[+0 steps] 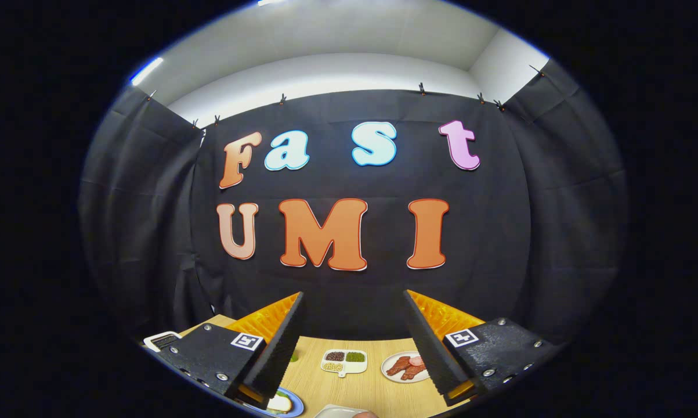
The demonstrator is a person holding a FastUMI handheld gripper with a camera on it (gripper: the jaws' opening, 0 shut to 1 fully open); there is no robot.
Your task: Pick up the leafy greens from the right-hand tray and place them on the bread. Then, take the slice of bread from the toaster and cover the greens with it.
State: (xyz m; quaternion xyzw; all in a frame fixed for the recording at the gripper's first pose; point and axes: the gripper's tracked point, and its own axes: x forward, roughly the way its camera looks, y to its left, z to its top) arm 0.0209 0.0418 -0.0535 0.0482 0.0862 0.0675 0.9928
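The tool (353,337) hangs above the table (372,383) with its 2 fingers (279,348) spread wide apart and nothing between them; it points toward the booth's dark cloth wall rather than down at the things below.

Just under the left finger, a blue plate (293,406) carries a slice of bread (279,402) with a bit of green showing at its upper edge. Between the fingers and further out on the table sits a small white divided tray (344,362) with 3 compartments holding dark, green and pale bits. Beside it, partly covered by the right finger, is a round white plate (396,371) with reddish-brown slices of meat (407,366). A pale rounded rim (340,412) shows nearest the camera, too cut off to identify. A white object (160,340) lies at the table's far left edge, beyond the left finger.
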